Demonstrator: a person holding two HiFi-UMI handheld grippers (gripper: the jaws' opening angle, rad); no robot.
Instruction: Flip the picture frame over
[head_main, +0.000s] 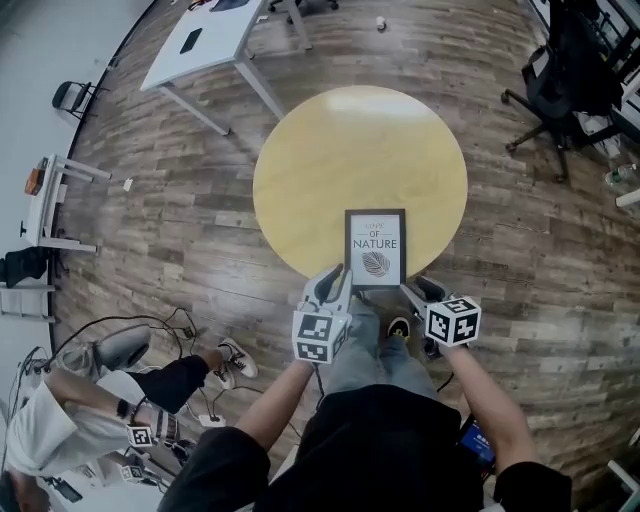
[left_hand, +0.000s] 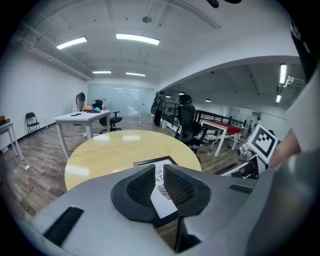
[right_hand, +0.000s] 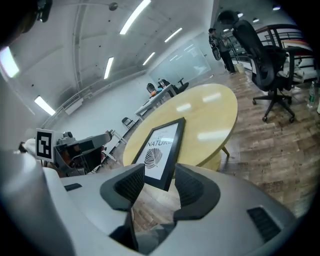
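Observation:
A black picture frame (head_main: 375, 248) lies print side up at the near edge of the round yellow table (head_main: 360, 150); its print shows a leaf and the words "of nature". My left gripper (head_main: 335, 275) sits at the frame's near left corner. Its jaws are shut, and the frame (left_hand: 159, 175) shows only through the thin slit ahead of them. My right gripper (head_main: 410, 290) is at the near right corner. In the right gripper view it (right_hand: 160, 185) stands open, and the frame's (right_hand: 160, 150) near corner lies just ahead of the pads, untouched.
A white desk (head_main: 200, 40) stands far left and a black office chair (head_main: 560, 90) far right. A person sits on the wood floor at lower left (head_main: 90, 400) among cables. A folding chair (head_main: 70, 95) is by the left wall.

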